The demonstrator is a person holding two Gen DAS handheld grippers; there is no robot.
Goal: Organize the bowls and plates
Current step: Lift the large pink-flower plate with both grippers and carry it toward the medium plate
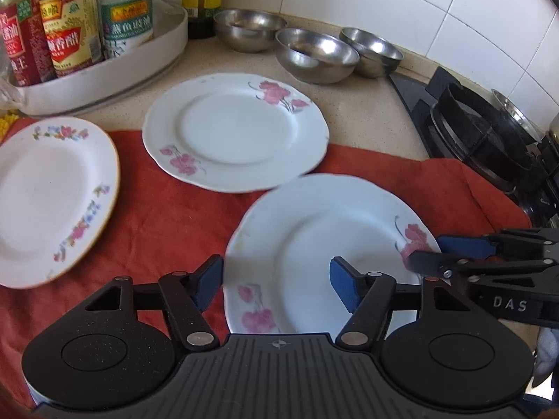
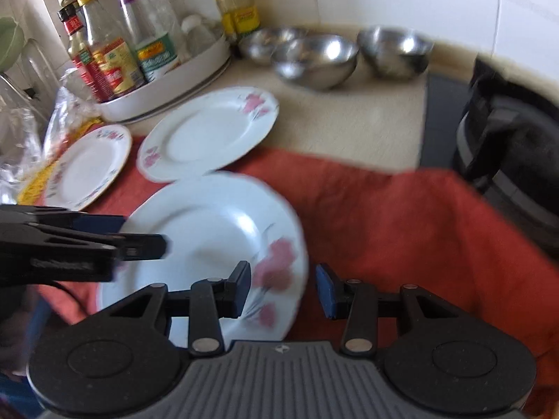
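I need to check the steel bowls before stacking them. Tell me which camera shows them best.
The left wrist view. The three steel bowls appear sharp there, in a row by the tiled wall, rims and hollows clear. The right wrist view shows the same bowls, but motion-blurred, with the leftmost partly hidden behind the middle one.

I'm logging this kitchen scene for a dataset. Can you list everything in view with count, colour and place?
Near plate: one, white with pink flowers, on the red cloth, under both grippers.
Middle plate: one, white with pink flowers, half on the cloth.
Left plate: one, white with multicoloured flowers, on the cloth's left.
Steel bowls: three, silver, by the tiled wall.
Red cloth: one, on the counter.
Bottle tray: one, white, holding sauce bottles, back left.
Gas stove: black, right.
Left gripper: open.
Right gripper: open.
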